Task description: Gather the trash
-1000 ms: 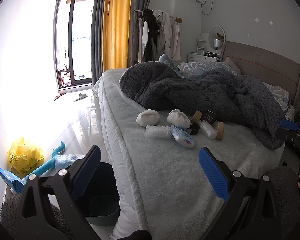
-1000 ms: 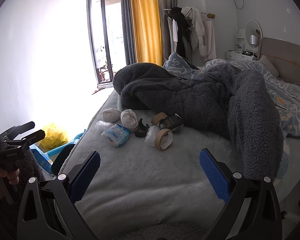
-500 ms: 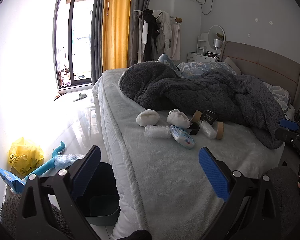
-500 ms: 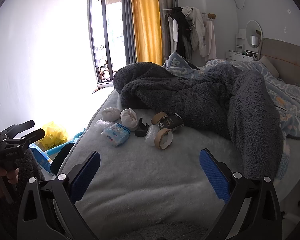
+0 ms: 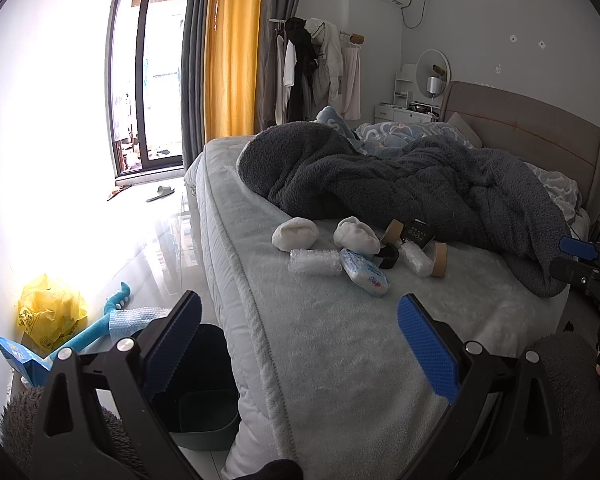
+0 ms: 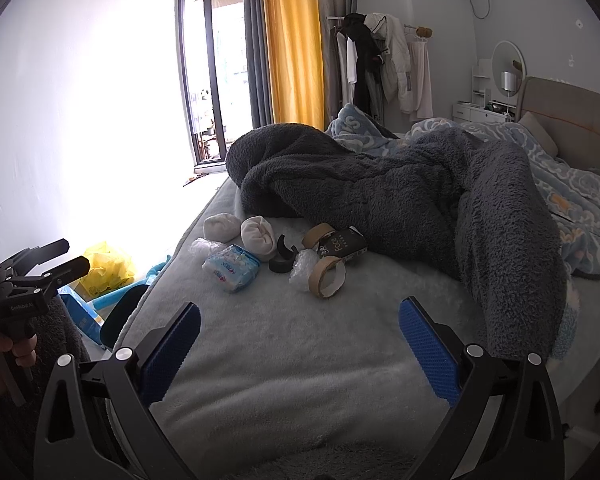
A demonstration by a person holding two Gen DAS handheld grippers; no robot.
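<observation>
Hovering over the foot of a bed, the right gripper and the left gripper both hang with blue ribbed pads spread wide apart and nothing between them, no litter yet taken up.

The trash lies in a loose cluster at the middle of both frames, on the pale fleecy sheet just in front of a heaped dark grey blanket. It includes two balled white wads, a crinkled tissue packet, clear bubble wrap, a cardboard tape core standing on edge, a small black carton and a curved black strip.

Everything looks light. The wads and bubble wrap should squash softly and can be pinched across the middle; the packet's film may be slick, so a grip across its short width seems safest. The stiff ring is best taken through its wall, one pad inside and one outside, and the carton across its flat faces.

A dark green bin stands on the floor at the lower left of the left-hand view, close against the mattress side, a likely destination. Yellow plastic bag and blue items litter the floor beyond.
</observation>
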